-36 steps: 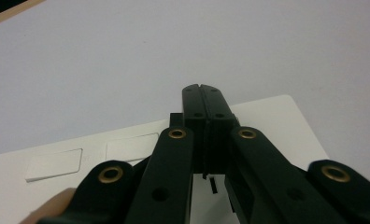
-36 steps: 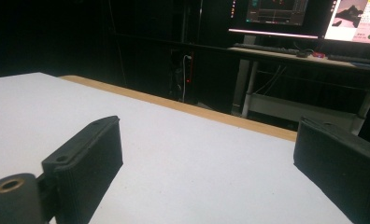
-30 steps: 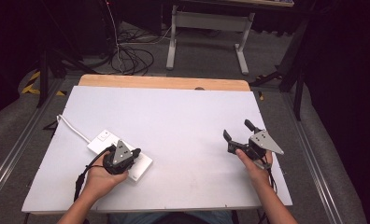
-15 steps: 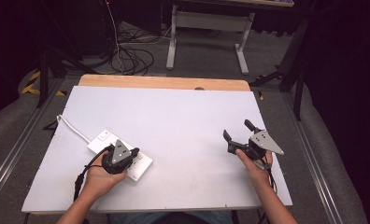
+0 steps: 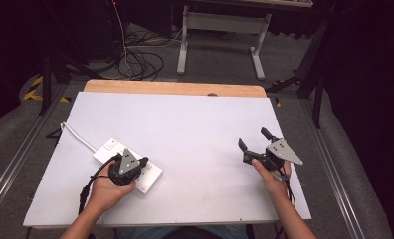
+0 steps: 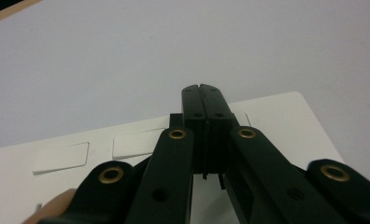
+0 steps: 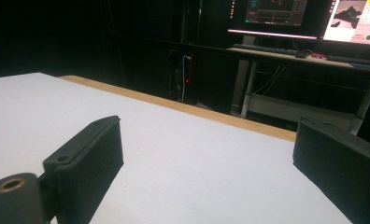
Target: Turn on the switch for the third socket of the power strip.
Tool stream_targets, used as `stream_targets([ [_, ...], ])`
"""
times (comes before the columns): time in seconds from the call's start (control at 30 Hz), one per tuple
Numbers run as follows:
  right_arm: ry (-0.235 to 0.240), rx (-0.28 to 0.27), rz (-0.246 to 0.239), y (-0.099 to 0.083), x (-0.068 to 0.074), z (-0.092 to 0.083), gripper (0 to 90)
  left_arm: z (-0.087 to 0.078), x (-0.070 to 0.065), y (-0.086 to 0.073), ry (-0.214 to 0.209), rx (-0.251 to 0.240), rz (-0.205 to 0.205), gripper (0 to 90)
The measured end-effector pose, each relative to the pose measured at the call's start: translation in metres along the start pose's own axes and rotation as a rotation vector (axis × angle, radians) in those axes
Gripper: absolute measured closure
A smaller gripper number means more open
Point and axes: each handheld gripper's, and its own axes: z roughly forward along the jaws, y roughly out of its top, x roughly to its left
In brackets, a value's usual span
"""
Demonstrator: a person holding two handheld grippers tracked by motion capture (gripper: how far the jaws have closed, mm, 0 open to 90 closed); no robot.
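A white power strip (image 5: 108, 148) lies flat on the white table (image 5: 195, 124) at the front left, its white cable (image 5: 75, 134) running off toward the left edge. My left gripper (image 5: 141, 163) rests over the strip's near end, held in a hand. In the left gripper view, the left gripper (image 6: 202, 91) is shut, its jaws pressed together with nothing seen between them, just above the strip's top (image 6: 276, 112) and its flat rocker switches (image 6: 59, 157). My right gripper (image 5: 254, 140) hovers at the front right, open. The right gripper's fingers (image 7: 87, 158) stand wide apart over bare tabletop.
A wooden strip (image 5: 175, 87) edges the table's far side. Beyond it, on the floor, stand a desk frame (image 5: 220, 30) and loose cables (image 5: 140, 59). Monitors (image 7: 272, 11) glow in the dark background of the right gripper view.
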Motion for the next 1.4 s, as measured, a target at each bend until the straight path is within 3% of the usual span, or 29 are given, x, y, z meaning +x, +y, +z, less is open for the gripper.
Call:
stream_targets([
  [0.3, 0.001, -0.003, -0.009, 0.001, 0.002, -0.002, 9.2, 0.001, -0.002, 0.000, 0.032, -0.011, 0.039, 88.5],
  [0.57, 0.000, 0.000, -0.009, 0.000, 0.002, -0.001, 9.2, 0.001, 0.000, -0.001, 0.023, -0.022, 0.043, 82.2],
  [0.7, 0.000, -0.002, -0.007, 0.000, 0.001, -0.001, 9.3, -0.003, 0.000, 0.001, 0.031, -0.070, 0.040, 80.7],
  [0.8, 0.001, -0.001, -0.008, 0.000, 0.001, -0.001, 9.3, -0.011, 0.003, 0.003, 0.053, -0.140, 0.021, 79.9],
  [0.97, 0.001, -0.002, -0.007, 0.000, 0.001, 0.000, 9.3, -0.020, 0.007, 0.004, 0.081, -0.195, -0.006, 80.7],
  [1.17, 0.000, -0.002, -0.007, 0.000, 0.001, 0.000, 9.3, -0.035, 0.018, 0.003, 0.144, -0.303, -0.085, 80.7],
  [1.4, 0.001, 0.000, -0.004, 0.000, 0.002, 0.000, 9.2, -0.046, 0.029, -0.001, 0.202, -0.374, -0.158, 78.1],
])
